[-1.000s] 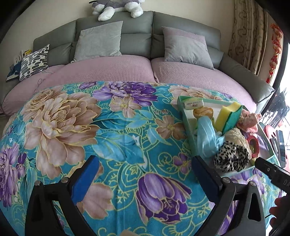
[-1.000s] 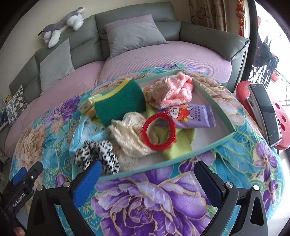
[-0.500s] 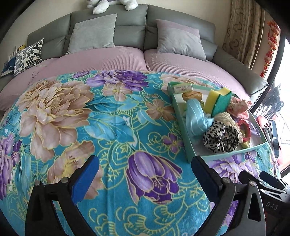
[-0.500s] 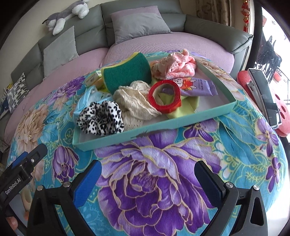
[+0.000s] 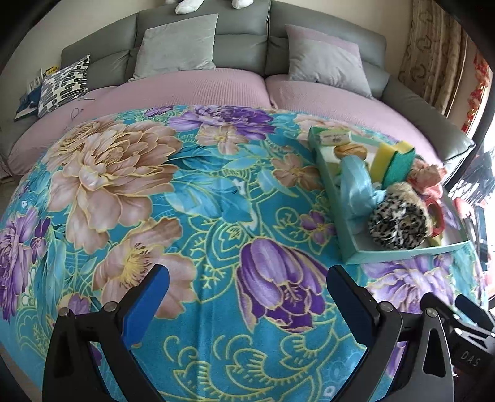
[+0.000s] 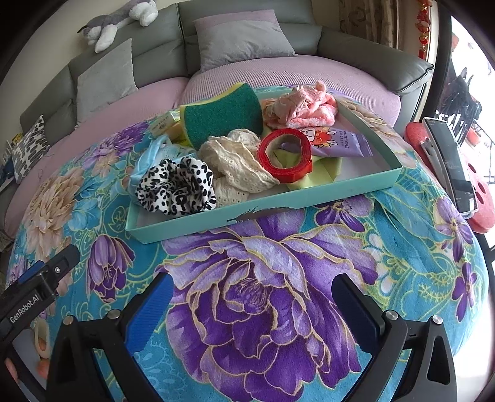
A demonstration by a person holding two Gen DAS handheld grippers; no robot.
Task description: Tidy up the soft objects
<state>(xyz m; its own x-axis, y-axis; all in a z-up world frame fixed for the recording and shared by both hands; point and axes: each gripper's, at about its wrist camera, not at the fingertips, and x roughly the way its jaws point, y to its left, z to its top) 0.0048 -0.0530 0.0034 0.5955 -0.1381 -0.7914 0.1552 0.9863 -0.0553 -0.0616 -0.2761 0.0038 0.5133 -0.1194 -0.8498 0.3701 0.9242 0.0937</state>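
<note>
A teal tray (image 6: pixel 309 198) sits on the floral blanket (image 6: pixel 263 293). It holds a leopard scrunchie (image 6: pixel 176 188), cream lace cloth (image 6: pixel 235 167), a red ribbon roll (image 6: pixel 286 153), a green and yellow sponge (image 6: pixel 222 116), a pink cloth (image 6: pixel 304 106), a purple tube (image 6: pixel 337 140) and light blue fabric (image 6: pixel 148 157). The tray also shows at the right in the left wrist view (image 5: pixel 402 253). My right gripper (image 6: pixel 252 304) is open and empty, in front of the tray. My left gripper (image 5: pixel 247 297) is open and empty, left of the tray.
A grey sofa (image 5: pixel 241 40) with pink seat cushions (image 5: pixel 191 89) and pillows stands behind. A plush toy (image 6: pixel 120 21) lies on its back. A red stool (image 6: pixel 423 136) with a phone (image 6: pixel 448 160) on it stands at the right.
Both grippers have drawn back from the tray, which now looks further away in each view. Both stay open and empty.
</note>
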